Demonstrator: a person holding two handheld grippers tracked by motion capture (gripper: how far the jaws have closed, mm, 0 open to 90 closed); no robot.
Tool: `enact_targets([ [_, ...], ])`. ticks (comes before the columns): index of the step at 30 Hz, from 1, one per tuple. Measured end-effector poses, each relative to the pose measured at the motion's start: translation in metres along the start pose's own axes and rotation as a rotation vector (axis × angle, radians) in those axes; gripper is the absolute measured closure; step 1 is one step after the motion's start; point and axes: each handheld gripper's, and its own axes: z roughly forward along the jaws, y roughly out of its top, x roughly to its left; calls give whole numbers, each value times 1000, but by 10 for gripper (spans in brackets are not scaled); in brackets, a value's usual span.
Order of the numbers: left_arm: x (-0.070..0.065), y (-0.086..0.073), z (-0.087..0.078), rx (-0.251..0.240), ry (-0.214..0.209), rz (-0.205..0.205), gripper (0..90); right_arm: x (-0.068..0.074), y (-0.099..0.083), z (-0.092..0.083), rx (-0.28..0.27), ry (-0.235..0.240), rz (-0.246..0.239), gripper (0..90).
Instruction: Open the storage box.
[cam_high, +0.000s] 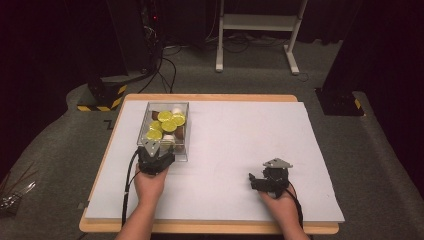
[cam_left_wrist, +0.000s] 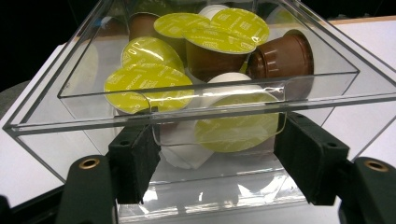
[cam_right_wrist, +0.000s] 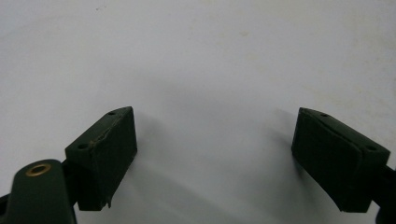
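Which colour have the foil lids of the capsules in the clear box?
Yellow-green, on the foil lids in the clear box; the left gripper view shows it best.

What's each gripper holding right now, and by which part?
Nothing is held. The left gripper is open, jaws flanking the near end of the clear capsule box, not closed on it. The right gripper is open over the bare white mat.

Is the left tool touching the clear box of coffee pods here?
Cannot tell. In the left gripper view the left tool is open around the near wall of the clear box, but the transparent plastic hides any contact or gap.
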Motion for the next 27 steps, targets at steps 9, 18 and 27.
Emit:
enact_targets([
  [9, 0, 0, -1, 3, 0, 0, 323, 0, 0, 0, 0, 0, 0, 142],
  [18, -1, 0, -2, 9, 2, 7, 323, 0, 0, 0, -1, 0, 1, 142],
  [27, 0, 1, -4, 20, -1, 12, 323, 0, 0, 0, -2, -1, 2, 142],
])
